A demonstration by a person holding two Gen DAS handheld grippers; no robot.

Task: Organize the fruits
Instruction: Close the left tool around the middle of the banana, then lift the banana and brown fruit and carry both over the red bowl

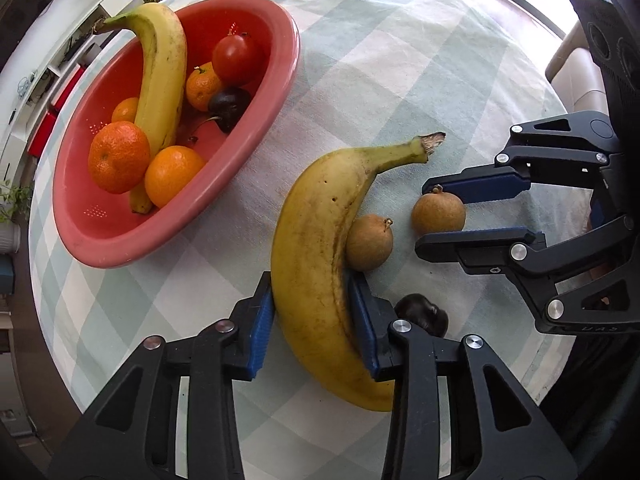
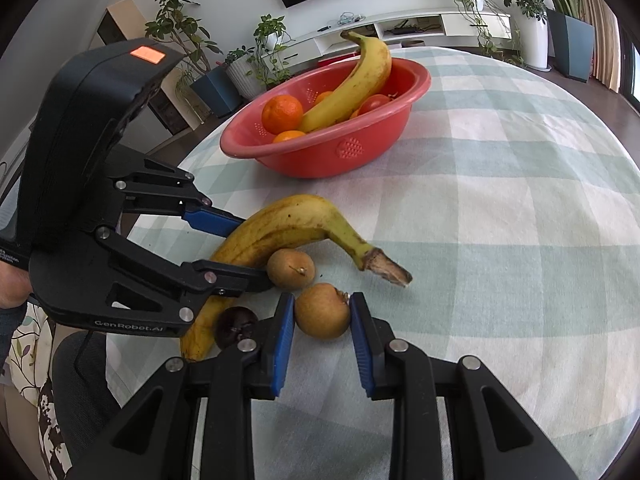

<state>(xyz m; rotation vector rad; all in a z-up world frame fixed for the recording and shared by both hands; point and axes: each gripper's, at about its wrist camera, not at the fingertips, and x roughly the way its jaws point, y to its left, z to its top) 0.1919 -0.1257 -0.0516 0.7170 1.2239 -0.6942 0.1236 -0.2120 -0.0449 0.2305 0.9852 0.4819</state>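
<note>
Colander (image 1: 276, 92), red and already carrying a banana, mandarins, a tomato and a dark plum, sits at the far left of my left wrist view and serves as my landmark. To its right and nearer me lies the loose banana (image 1: 320, 248), flat on the checked tablecloth (image 1: 400, 60), and my left gripper (image 1: 314, 316) has its blue pads pressed against both flanks of it, pinching its lower half. A brown round fruit (image 1: 369, 243) touches the banana's inner curve on the side away from the colander, and a dark plum (image 1: 424, 314) sits just beside my right-hand finger. Farther right again, my right gripper (image 1: 440, 210) is clamped on a second brown fruit (image 1: 439, 214), well apart from the colander. I judge both picks made and the carry not yet begun. Next I need to lift the banana clear without rolling its brown neighbour, then take both loads leftward over the colander's rim
</note>
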